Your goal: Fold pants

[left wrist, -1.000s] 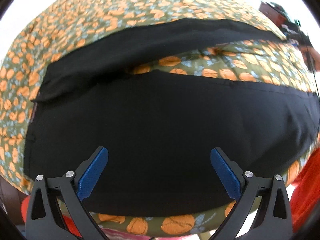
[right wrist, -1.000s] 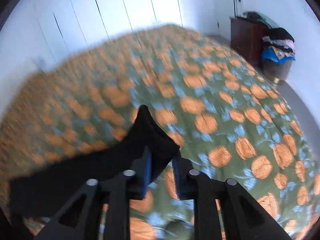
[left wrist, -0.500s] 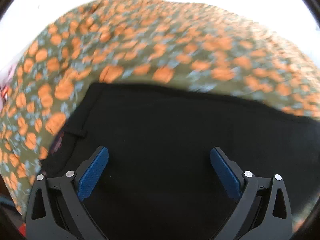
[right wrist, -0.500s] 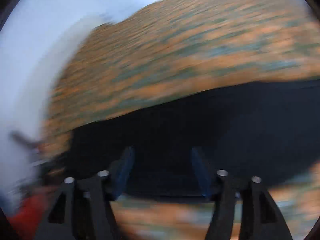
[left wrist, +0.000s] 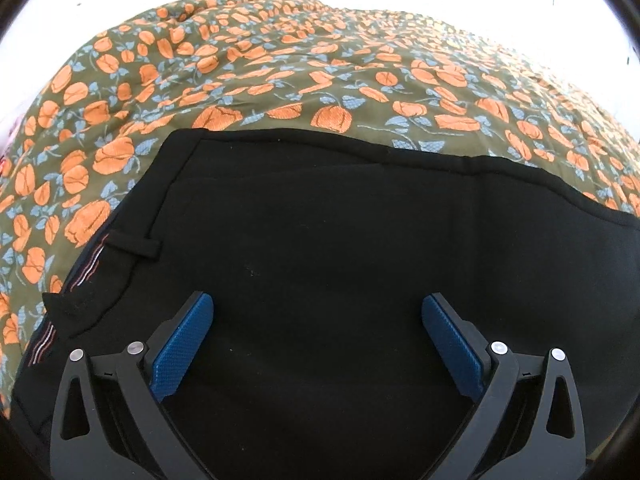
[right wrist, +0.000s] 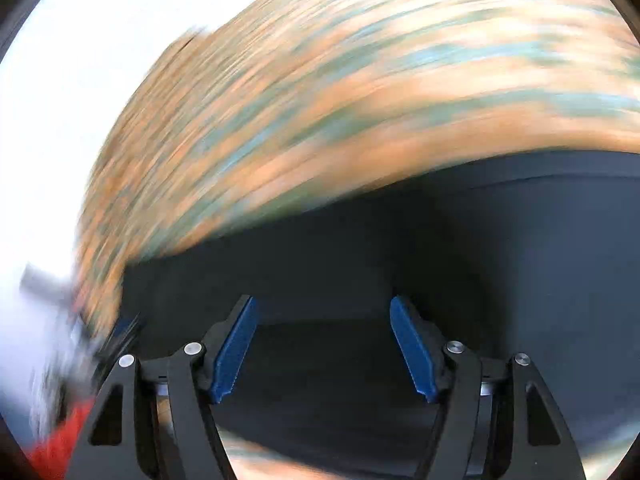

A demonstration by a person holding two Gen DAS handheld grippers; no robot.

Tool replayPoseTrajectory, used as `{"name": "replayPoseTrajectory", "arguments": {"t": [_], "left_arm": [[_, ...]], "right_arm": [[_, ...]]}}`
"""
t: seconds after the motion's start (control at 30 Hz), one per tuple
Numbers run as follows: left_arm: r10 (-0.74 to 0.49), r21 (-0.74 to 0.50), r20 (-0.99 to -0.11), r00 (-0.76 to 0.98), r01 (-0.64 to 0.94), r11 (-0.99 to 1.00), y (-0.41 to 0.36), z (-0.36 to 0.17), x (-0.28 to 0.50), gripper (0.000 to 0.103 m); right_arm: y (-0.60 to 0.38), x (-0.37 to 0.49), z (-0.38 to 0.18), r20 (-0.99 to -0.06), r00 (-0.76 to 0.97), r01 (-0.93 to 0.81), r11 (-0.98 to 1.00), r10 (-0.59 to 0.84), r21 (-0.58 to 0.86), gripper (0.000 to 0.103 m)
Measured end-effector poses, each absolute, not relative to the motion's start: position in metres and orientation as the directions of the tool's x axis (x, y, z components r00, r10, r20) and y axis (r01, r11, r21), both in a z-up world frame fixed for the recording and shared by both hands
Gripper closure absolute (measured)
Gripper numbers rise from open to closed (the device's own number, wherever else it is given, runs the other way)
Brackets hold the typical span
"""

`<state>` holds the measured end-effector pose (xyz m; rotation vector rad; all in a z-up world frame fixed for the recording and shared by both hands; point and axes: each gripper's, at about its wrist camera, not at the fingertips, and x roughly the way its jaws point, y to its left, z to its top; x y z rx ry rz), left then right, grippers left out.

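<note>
Left wrist view gives me a sharp look at the black fabric pants (left wrist: pixel 340 248), which lie flat on the bed's olive-green bedspread printed with orange flowers and blue leaves (left wrist: pixel 280 80). Their waistband end sits at the left of the frame, where I can make out a belt loop (left wrist: pixel 134 246) and a striped inner lining (left wrist: pixel 86 272) showing along the edge. My left gripper (left wrist: pixel 318 320) hovers over the middle of the dark cloth with its blue-padded fingers (left wrist: pixel 184 344) spread wide, nothing between them. In the right wrist view everything beyond the tool is badly smeared by motion blur: I can only tell the pants (right wrist: pixel 440 260) as a dark mass below the streaked orange and green bedspread (right wrist: pixel 360 100). The right gripper (right wrist: pixel 324 340) also has its blue-padded fingers (right wrist: pixel 234 354) apart, over the dark cloth, holding nothing. A blurred red patch (right wrist: pixel 56 440) shows at the lower left.
</note>
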<state>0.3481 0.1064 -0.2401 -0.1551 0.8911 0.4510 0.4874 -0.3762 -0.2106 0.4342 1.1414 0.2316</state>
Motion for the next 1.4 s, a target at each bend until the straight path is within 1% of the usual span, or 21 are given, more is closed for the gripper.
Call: {"name": "replayPoseTrajectory", "arguments": {"t": [0.1,0.13,0.17,0.2,0.23,0.3,0.33,0.37,0.47,0.5,0.57,0.63,0.67,0.73,0.77,0.8,0.83,0.9,0.93,1.17,1.4], "left_arm": [[0.322,0.067,-0.781,0.536,-0.441,0.895,0.106,-0.241,0.349,0.000],[0.324,0.071,-0.783,0.532,-0.441,0.895,0.105,-0.241,0.350,0.000],[0.323,0.071,-0.785,0.529,-0.441,0.895,0.106,-0.240,0.350,0.000],[0.321,0.074,-0.791,0.521,-0.440,0.895,0.106,-0.238,0.352,0.000],[0.321,0.080,-0.800,0.507,-0.440,0.895,0.105,-0.234,0.352,0.001],[0.301,0.083,-0.828,0.472,-0.427,0.900,0.102,-0.222,0.351,0.001],[0.264,0.057,-0.838,0.477,-0.404,0.913,0.094,-0.211,0.343,0.001],[0.233,0.031,-0.835,0.498,-0.380,0.925,0.086,-0.202,0.333,0.001],[0.073,-0.064,-0.834,0.547,-0.228,0.972,0.044,-0.180,0.291,0.001],[0.019,-0.086,-0.847,0.532,-0.172,0.981,0.028,-0.180,0.278,0.001],[-0.091,-0.124,-0.882,0.463,-0.043,0.991,-0.008,-0.190,0.247,0.001],[-0.121,-0.117,-0.905,0.407,0.035,0.993,-0.032,-0.205,0.221,0.001],[-0.101,-0.084,-0.914,0.393,0.061,0.995,-0.042,-0.213,0.210,0.001],[-0.037,-0.005,-0.901,0.432,0.075,0.997,-0.056,-0.221,0.190,0.000],[-0.031,0.000,-0.893,0.448,0.070,0.998,-0.058,-0.220,0.186,0.001],[-0.034,-0.007,-0.895,0.444,0.061,0.998,-0.058,-0.220,0.186,0.001],[-0.048,-0.029,-0.900,0.433,0.051,0.998,-0.056,-0.220,0.188,0.000],[-0.073,-0.060,-0.904,0.420,0.045,0.997,-0.051,-0.221,0.193,0.000],[-0.077,-0.064,-0.904,0.420,0.045,0.997,-0.048,-0.220,0.194,0.000],[-0.071,-0.058,-0.900,0.431,0.043,0.997,-0.039,-0.219,0.178,0.000],[-0.062,-0.071,-0.895,0.442,-0.005,0.997,-0.029,-0.212,0.178,0.001]], "right_arm": [[-0.506,0.451,-0.203,-0.880,0.452,0.346,0.882,0.142,0.320,0.036],[-0.532,0.435,-0.195,-0.885,0.458,0.394,0.872,0.086,0.289,0.037],[-0.549,0.411,-0.181,-0.884,0.466,0.429,0.867,0.027,0.253,0.035],[-0.553,0.394,-0.172,-0.875,0.483,0.419,0.871,0.023,0.254,0.034],[-0.553,0.375,-0.162,-0.860,0.507,0.379,0.880,0.062,0.287,0.034],[-0.528,0.320,-0.146,-0.828,0.523,0.252,0.890,0.205,0.380,0.032],[-0.515,0.302,-0.143,-0.816,0.513,0.203,0.886,0.267,0.417,0.029],[-0.491,0.271,-0.141,-0.792,0.486,0.131,0.866,0.368,0.483,0.028],[-0.439,0.204,-0.153,-0.760,0.408,0.047,0.820,0.505,0.570,0.027],[-0.429,0.183,-0.162,-0.773,0.386,0.054,0.824,0.503,0.564,0.026],[-0.427,0.151,-0.179,-0.814,0.397,0.116,0.856,0.425,0.503,0.026],[-0.442,0.117,-0.194,-0.832,0.469,0.237,0.866,0.296,0.441,0.026],[-0.449,0.110,-0.199,-0.817,0.517,0.282,0.850,0.257,0.446,0.026],[-0.471,0.095,-0.204,-0.757,0.605,0.355,0.767,0.248,0.535,0.026],[-0.475,0.092,-0.205,-0.726,0.638,0.369,0.726,0.256,0.581,0.024],[-0.470,0.090,-0.203,-0.706,0.657,0.359,0.714,0.263,0.601,0.016],[-0.463,0.092,-0.206,-0.701,0.661,0.341,0.725,0.267,0.598,0.012],[-0.455,0.096,-0.203,-0.731,0.639,0.323,0.780,0.238,0.536,0.010],[-0.451,0.100,-0.202,-0.740,0.634,0.318,0.796,0.225,0.515,0.006],[-0.427,0.118,-0.214,-0.786,0.604,0.299,0.877,0.130,0.375,0.001],[-0.430,0.120,-0.221,-0.785,0.606,0.284,0.888,0.126,0.362,0.000]]}}
